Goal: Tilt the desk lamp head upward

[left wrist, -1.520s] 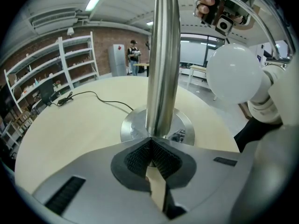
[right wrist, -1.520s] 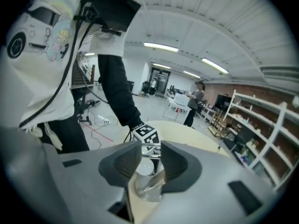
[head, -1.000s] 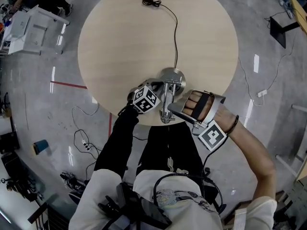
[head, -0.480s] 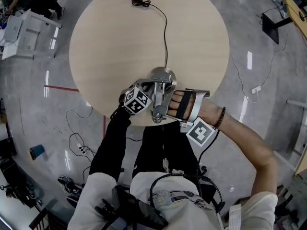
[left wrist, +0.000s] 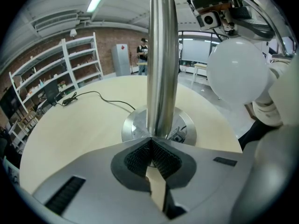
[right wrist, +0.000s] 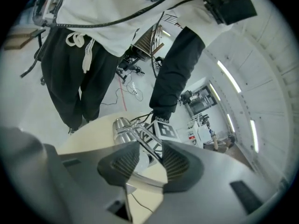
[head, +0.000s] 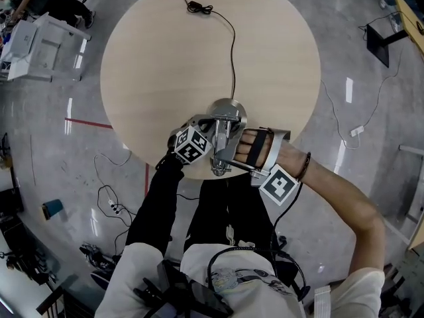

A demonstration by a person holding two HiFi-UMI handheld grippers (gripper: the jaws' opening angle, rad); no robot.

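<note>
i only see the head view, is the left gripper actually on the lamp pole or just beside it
Observer: On it. In the left gripper view, the left gripper has its jaws closed on the upright metal pole.
Operator: and the right one, the hand covers it for me
Observer: In the right gripper view, the shiny lamp head fills the gap between the pads of the right gripper. It looks gripped.
Operator: is a bulb fitted
Observer: Yes. A round white bulb shows to the right of the pole in the left gripper view.
</note>
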